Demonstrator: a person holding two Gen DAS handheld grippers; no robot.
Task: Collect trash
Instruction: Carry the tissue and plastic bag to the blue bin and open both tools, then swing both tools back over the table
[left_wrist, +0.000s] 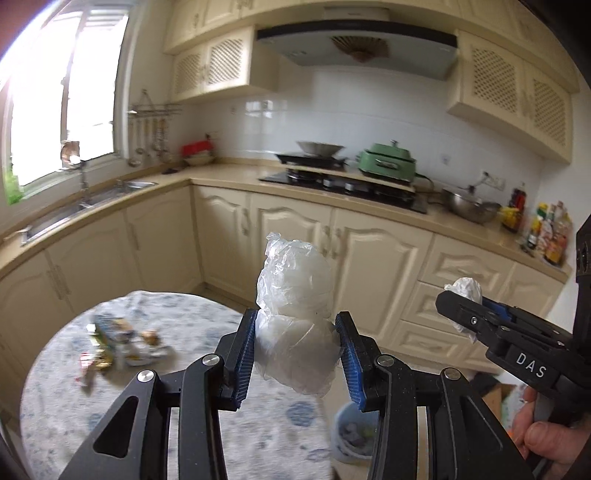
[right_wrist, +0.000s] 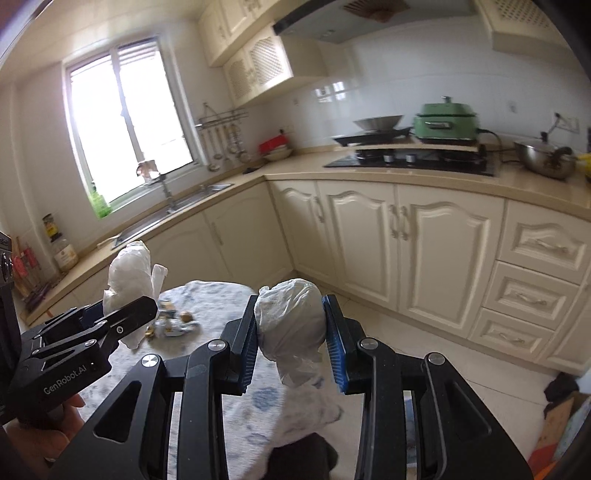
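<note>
My left gripper (left_wrist: 297, 338) is shut on a crumpled clear plastic bag (left_wrist: 295, 295), held up above the round table (left_wrist: 184, 417). My right gripper (right_wrist: 291, 325) is shut on a crumpled white wad of paper or plastic (right_wrist: 290, 317). The right gripper also shows in the left wrist view (left_wrist: 463, 302), at the right, with its white wad (left_wrist: 467, 288). The left gripper shows in the right wrist view (right_wrist: 129, 310) with its bag (right_wrist: 129, 273). More trash, wrappers and scraps (left_wrist: 118, 341), lies on the table's patterned cloth.
A small bin (left_wrist: 352, 432) with trash in it stands on the floor beside the table. Cream kitchen cabinets (left_wrist: 295, 236) run behind, with a sink (left_wrist: 85, 203), a stove (left_wrist: 343, 182) and a green cooker (left_wrist: 388, 162). Boxes (right_wrist: 565, 417) lie on the floor at the right.
</note>
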